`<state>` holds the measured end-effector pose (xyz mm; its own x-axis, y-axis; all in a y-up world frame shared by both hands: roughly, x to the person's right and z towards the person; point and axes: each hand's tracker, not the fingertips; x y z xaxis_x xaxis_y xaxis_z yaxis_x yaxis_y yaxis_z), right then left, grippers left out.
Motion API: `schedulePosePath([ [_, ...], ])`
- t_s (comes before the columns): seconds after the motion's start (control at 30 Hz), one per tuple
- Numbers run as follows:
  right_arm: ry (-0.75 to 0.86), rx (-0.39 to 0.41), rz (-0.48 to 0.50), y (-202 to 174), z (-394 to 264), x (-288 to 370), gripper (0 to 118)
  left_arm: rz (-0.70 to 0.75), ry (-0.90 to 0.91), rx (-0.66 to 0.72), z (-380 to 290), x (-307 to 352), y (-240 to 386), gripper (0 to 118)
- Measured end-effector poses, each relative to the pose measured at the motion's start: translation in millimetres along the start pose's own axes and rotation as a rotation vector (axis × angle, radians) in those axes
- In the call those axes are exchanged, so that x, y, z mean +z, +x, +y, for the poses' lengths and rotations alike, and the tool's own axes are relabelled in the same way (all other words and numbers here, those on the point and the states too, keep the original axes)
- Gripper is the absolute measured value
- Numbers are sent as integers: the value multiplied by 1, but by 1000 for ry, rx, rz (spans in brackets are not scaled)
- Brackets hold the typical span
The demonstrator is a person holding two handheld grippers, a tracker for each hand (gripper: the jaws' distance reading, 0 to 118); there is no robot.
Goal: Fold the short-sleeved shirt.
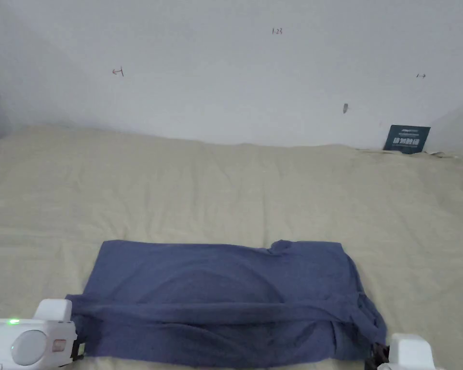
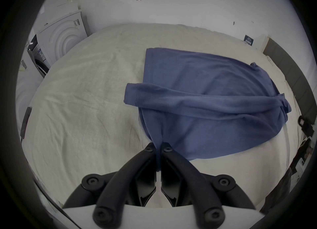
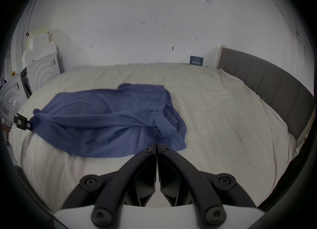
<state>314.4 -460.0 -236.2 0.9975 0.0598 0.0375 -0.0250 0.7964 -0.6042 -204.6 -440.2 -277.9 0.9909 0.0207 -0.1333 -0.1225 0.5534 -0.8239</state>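
A blue short-sleeved shirt [image 1: 225, 298] lies partly folded on the cream bed sheet [image 1: 225, 192], near the front edge, with a long fold ridge running across it. My left gripper [image 1: 78, 349] is at the shirt's near left corner; in the left gripper view its jaws [image 2: 158, 147] are shut on a pinch of the blue shirt [image 2: 205, 99]. My right gripper [image 1: 377, 356] is at the shirt's near right corner. In the right gripper view its jaws [image 3: 157, 147] are closed tight at the edge of the shirt [image 3: 106, 121], with the cloth running in between the tips.
A white wall [image 1: 225, 72] stands behind the bed, with a small dark card [image 1: 406, 138] leaning on it at the right. A grey padded headboard [image 3: 265, 87] runs along the bed's right side. White appliances [image 2: 60, 38] stand past the bed's left end.
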Motion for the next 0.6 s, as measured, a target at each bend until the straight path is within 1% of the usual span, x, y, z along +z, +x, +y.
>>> schedulePosePath([
  [0.1, -44, -10, -3, 14, 7, -29, 44, -15, 21, 35, 1, 5, -9, 0],
  [0.17, -128, -31, 30, 21, 12, -51, 48, -22, 18, 38, 2, -7, -14, 0],
  [0.2, -142, -41, 47, 23, 13, -61, 50, -24, 16, 34, 3, -8, -16, 0],
  [0.27, -175, -50, 43, 26, 17, -79, 54, -16, 24, 16, 1, -13, -15, 0],
  [0.37, -234, -102, 69, 29, 20, -100, 71, -17, 16, 14, 3, -17, -21, 0],
  [0.4, -265, -123, 90, 29, 22, -108, 73, -17, 15, 16, 0, -19, -17, 0],
  [0.43, -283, -127, 98, 29, 23, -112, 73, -18, 12, 17, 1, -20, -18, 0],
  [0.53, -311, -96, 93, 21, 23, -123, 72, -17, 11, 21, -1, -21, -17, 0],
  [0.6, -303, -48, 76, 16, 20, -125, 70, -17, 8, 20, -1, -24, -19, 0],
])
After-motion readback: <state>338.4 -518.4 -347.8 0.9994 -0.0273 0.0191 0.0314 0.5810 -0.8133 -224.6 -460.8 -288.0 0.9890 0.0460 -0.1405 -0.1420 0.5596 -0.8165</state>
